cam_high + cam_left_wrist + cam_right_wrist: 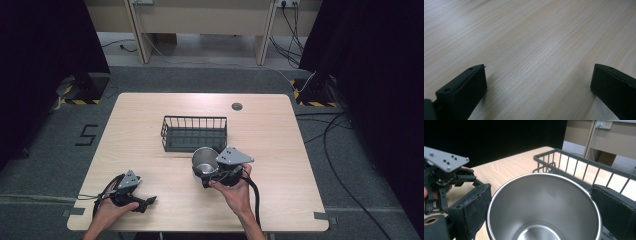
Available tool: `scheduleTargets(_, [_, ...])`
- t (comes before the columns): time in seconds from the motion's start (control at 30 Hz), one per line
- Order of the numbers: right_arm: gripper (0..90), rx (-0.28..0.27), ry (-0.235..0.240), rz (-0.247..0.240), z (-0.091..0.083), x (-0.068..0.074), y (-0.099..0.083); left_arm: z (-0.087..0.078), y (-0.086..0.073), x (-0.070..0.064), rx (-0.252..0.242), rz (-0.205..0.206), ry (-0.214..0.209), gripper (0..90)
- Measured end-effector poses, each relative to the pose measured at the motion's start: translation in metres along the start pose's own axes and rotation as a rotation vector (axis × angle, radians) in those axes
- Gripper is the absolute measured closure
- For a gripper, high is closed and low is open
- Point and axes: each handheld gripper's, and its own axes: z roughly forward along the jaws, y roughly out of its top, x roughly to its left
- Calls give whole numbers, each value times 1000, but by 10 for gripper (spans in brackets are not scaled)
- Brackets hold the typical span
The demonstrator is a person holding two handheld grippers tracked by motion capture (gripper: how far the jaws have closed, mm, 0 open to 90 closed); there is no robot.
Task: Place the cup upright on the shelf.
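Right now my right hand-held gripper (207, 176) is clenched on the shiny stainless-steel cup (204, 160), one black jaw pressed against each side of its wall just below the rim, as the right gripper view shows. The cup sits upright, just in front of the dark grey wire basket (194, 133) on the pale wooden tabletop (150, 165); I cannot tell whether its base touches the wood or hangs slightly above it.

My worry is the grip itself. Smooth, rounded metal held by two flat pads looks likely to slip or rotate if I tilt my wrist. The basket's near wall stands very close, so a low carry forward could knock the cup's base against the wires and lever it loose.

Both containers look empty: the cup's interior is bare polished metal, and I see nothing lying inside the basket.

My left hand-held gripper (142, 202) rests near the tabletop's front-left edge, jaws spread wide, grasping nothing.
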Motion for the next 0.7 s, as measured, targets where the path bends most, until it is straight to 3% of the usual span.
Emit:
scheduleTargets(0.4, [59, 18, 22, -30, 5, -16, 39, 0, 0, 0, -2, -2, 0, 0])
scheduleTargets(0.7, [59, 21, 42, -26, 17, -29, 64, 0, 0, 0, -2, -2, 0, 0])
